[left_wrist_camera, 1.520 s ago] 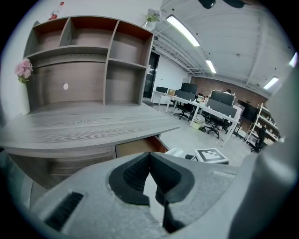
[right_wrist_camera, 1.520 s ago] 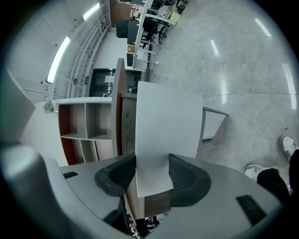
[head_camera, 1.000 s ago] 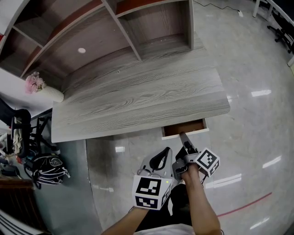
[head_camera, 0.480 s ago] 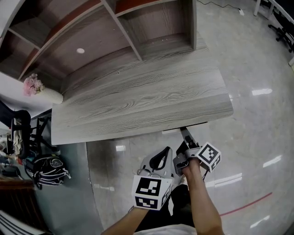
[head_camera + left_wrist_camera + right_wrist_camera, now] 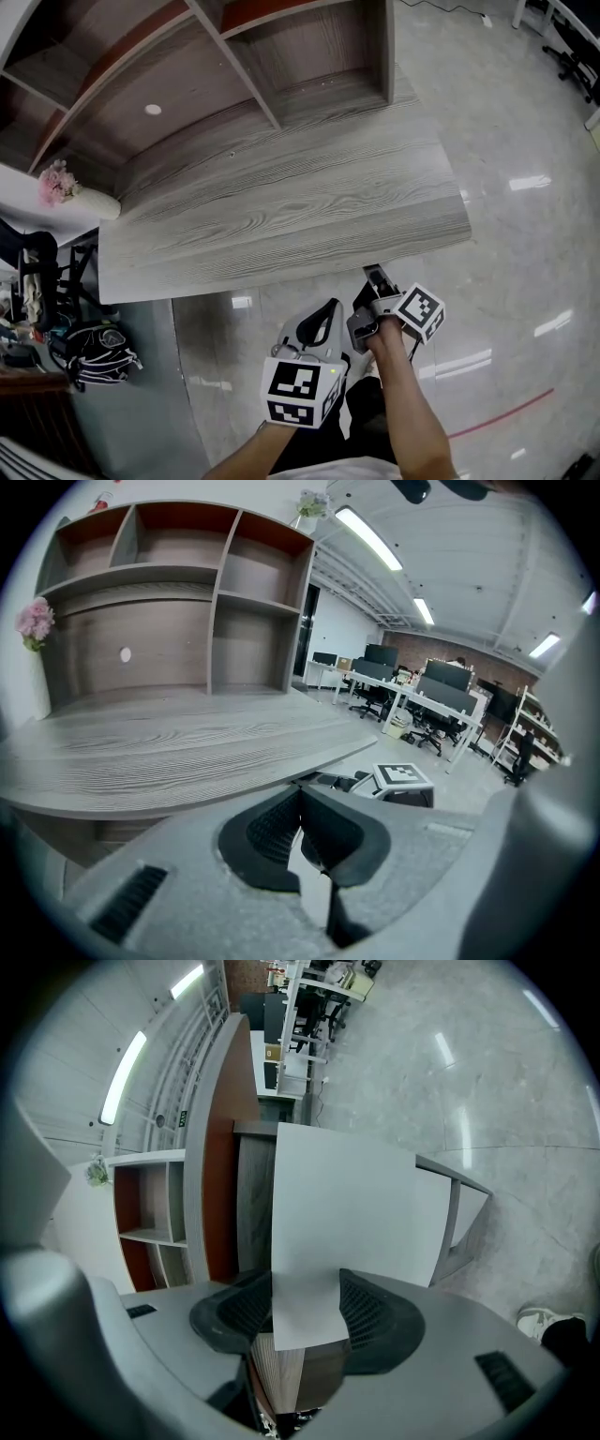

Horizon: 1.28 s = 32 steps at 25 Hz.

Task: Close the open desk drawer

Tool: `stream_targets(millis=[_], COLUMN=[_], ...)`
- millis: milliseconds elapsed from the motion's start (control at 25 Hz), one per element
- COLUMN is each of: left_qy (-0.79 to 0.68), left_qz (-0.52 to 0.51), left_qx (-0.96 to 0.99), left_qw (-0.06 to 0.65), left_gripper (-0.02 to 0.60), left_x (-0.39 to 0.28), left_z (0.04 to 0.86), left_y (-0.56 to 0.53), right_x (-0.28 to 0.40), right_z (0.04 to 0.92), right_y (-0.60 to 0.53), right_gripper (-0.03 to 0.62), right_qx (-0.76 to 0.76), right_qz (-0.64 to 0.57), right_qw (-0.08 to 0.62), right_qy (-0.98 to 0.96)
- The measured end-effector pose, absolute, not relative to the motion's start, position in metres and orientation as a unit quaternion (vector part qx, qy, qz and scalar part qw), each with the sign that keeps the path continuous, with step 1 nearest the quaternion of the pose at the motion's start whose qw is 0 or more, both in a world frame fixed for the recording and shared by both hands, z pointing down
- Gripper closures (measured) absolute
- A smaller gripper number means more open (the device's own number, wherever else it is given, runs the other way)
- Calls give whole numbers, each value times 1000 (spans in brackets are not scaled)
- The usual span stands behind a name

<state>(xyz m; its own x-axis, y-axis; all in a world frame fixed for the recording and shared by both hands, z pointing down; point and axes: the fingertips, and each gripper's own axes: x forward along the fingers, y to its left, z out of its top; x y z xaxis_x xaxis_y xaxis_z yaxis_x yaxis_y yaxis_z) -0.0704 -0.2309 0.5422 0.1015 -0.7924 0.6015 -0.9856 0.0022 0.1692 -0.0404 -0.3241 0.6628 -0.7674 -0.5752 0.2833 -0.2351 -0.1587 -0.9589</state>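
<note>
The left tongs (image 5: 298, 799) hung nearest the body, tips clenched on nothing; just beyond them the right tongs (image 5: 375, 278) reached to the front edge of the tabletop (image 5: 281, 216), jaws spread wide, with a corner of the white front of the drawer (image 5: 347, 1204) lying between them, pushed rather than pinched as far as I could judge; the step in hand looked like the last of the closing push, the drawer sitting almost wholly under the tabletop towards its right end; the next move would call for a straight, level press until the front sat flush, then a clean pull away; in the head view the tabletop's edge hid the drawer, so whether a gap was left could not be told; the right gripper view, rolled sideways, showed no handle; farthest off stood the shelf (image 5: 234, 56).
</note>
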Motion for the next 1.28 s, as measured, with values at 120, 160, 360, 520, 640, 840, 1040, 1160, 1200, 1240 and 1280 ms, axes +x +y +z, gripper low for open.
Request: stream_targets(millis=[120,160,360,520,640,840,1040,1160,1200,1240,1280], left_qy=[-647,-647,-651,-654,-657,-666,-670,-668,-666,-664,-663], left_qz=[173,173,170,168,165,154,139,136,134,131,130], left_qx=[687,687,684,682,681,677,675,682,687,691,695], left_qw=[282,283,283,280,279,273,276,264,257,252,248], left_gripper=[580,580,580,578,578,580,578,578,580,580,580], left_x=[-71,-71,-73,-71,-65,-47,-22,-13,-12,-12,-12], left_z=[541,541,540,534,526,504,480,462,455,447,441], left_y=[-233,-234,-232,-229,-223,-210,-190,-178,-176,-174,-172], right_x=[-43,-44,-45,-37,-29,-3,19,28,29,29,30], right_z=[663,663,663,657,647,614,554,518,505,493,481], right_y=[-328,-329,-331,-322,-303,-275,-247,-230,-226,-222,-217], right_gripper=[398,398,398,398,399,509,555,568,575,579,583], right_qx=[-316,-315,-305,-298,-290,-296,-285,-282,-284,-287,-291], right_qz=[-692,-692,-685,-669,-649,-600,-539,-489,-472,-454,-435], right_qw=[122,122,127,115,87,40,23,9,6,2,-2], right_qy=[638,638,649,672,698,743,792,825,835,843,852])
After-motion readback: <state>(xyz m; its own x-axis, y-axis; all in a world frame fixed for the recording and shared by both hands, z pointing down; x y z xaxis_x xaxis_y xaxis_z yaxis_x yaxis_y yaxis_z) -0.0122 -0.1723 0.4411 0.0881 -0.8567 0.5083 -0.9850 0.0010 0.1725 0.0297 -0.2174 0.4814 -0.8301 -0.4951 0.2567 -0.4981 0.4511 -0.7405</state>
